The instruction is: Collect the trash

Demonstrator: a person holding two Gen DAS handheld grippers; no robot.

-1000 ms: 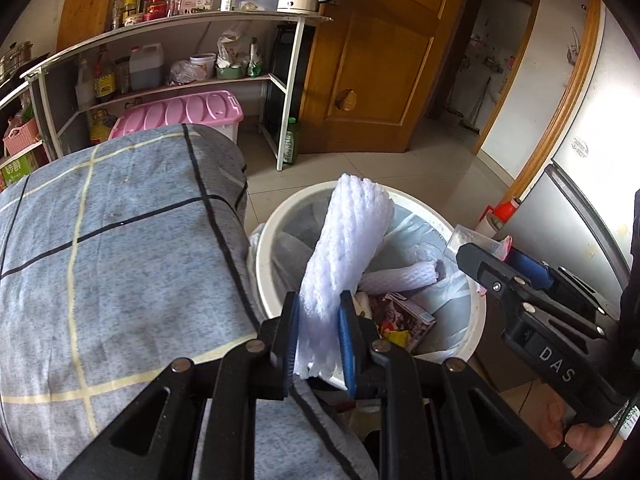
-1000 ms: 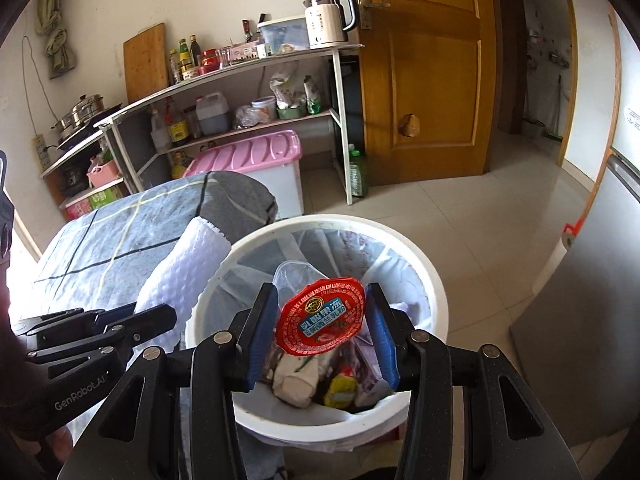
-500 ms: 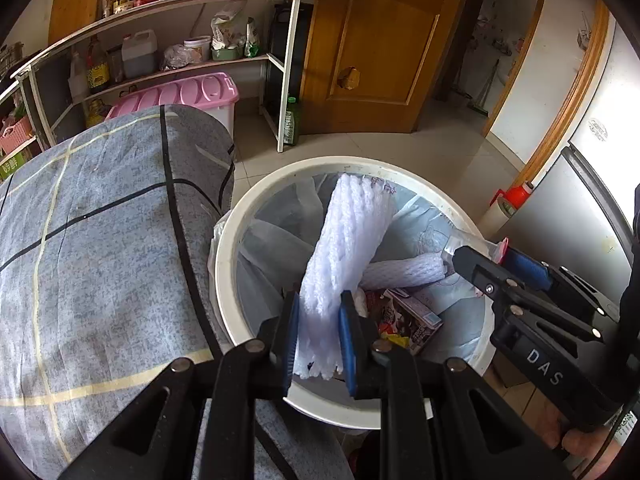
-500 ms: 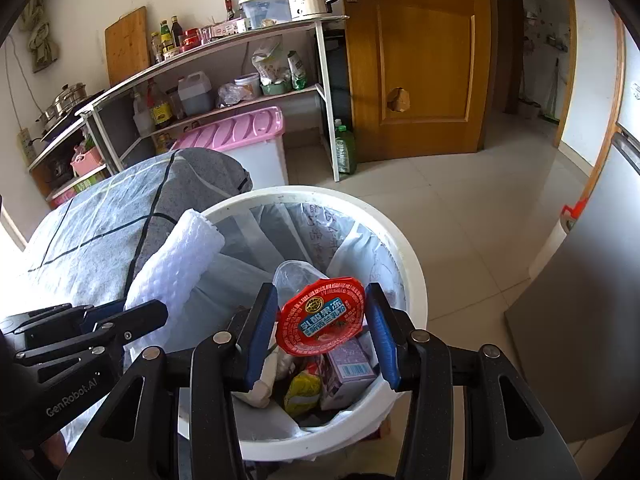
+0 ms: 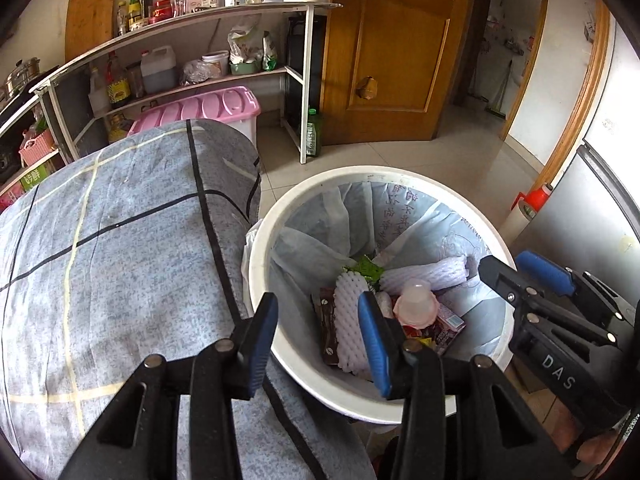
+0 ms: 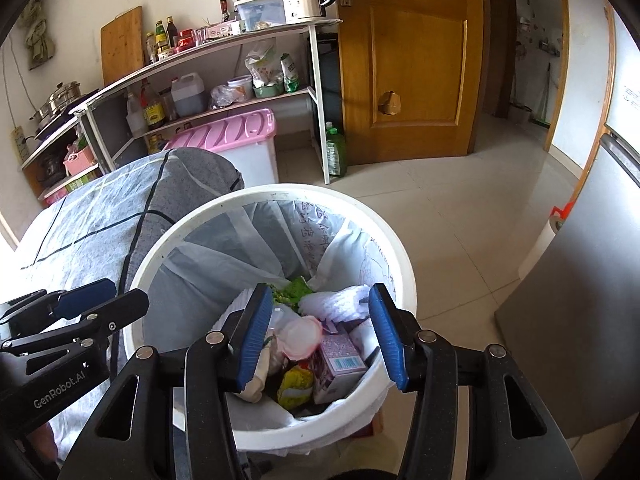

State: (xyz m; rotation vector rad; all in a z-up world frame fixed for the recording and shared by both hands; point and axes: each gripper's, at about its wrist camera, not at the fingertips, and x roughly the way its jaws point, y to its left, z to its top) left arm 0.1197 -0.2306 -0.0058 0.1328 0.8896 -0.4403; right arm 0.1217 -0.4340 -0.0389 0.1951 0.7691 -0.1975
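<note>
A white bin (image 5: 280, 216) (image 6: 168, 240) with a pale bag liner stands below both grippers. My left gripper (image 5: 318, 304) hangs over its near rim with jaws opening and nothing pressed between the pads. The white foam net sleeve (image 5: 348, 320) lies loose in the bin beneath it, on other wrappers. My right gripper (image 6: 320, 294) (image 5: 504, 262) is over the bin too, its jaws opening and empty. The small plastic cup (image 6: 300, 334) (image 5: 416, 304) rests upside down on the trash, beside a purple carton (image 6: 340, 360). In the right wrist view the left gripper (image 6: 128, 292) shows at the left edge.
A table under a blue-grey checked cloth (image 5: 120, 240) touches the bin's left side. Behind stand a pink-lidded storage box (image 5: 200, 108), a white shelf rack (image 5: 200, 12) with bottles and a kettle, and a wooden door (image 6: 400, 60). A grey fridge (image 6: 580, 320) is on the right.
The left jaws spread and the foam sleeve dropped out into the bin. The right jaws widened and the red-lidded cup fell in, landing upside down. Both grippers stayed over the bin.
</note>
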